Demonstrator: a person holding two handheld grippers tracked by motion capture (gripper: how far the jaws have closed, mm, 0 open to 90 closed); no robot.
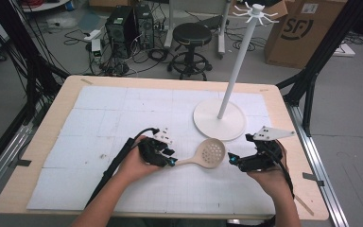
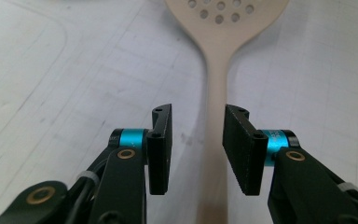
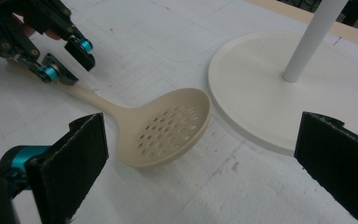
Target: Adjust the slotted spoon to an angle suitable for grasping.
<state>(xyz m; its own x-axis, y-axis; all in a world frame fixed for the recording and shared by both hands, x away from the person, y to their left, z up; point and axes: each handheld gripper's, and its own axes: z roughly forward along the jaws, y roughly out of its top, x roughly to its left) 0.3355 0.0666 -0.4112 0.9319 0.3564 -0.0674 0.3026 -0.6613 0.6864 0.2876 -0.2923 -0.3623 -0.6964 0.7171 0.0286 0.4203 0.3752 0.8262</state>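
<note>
Surface (image 1: 274, 101) is carrying a white gridded mat (image 1: 104, 109), and on it a white hanging stand (image 1: 219, 120) is standing upright at the far right, its hooked crown bare, nothing hanging there yet. Slotted spoon (image 1: 207, 154) is lying flat on the mat just in front of the stand's round base, perforated bowl toward the stand, handle running toward the left gripper (image 1: 169, 158). In the left gripper view the left gripper's jaws are standing apart on either side of the handle, with visible gaps, pads not pressing it. Right gripper (image 1: 233, 160) is hovering just beside the bowl, jaws spread wide, holding nothing. Judging progress: early stage. Spoon is not yet gripped or lifted; if hanging is the aim, the grasp, the lift and the hooking onto the crown are all remaining.
</note>
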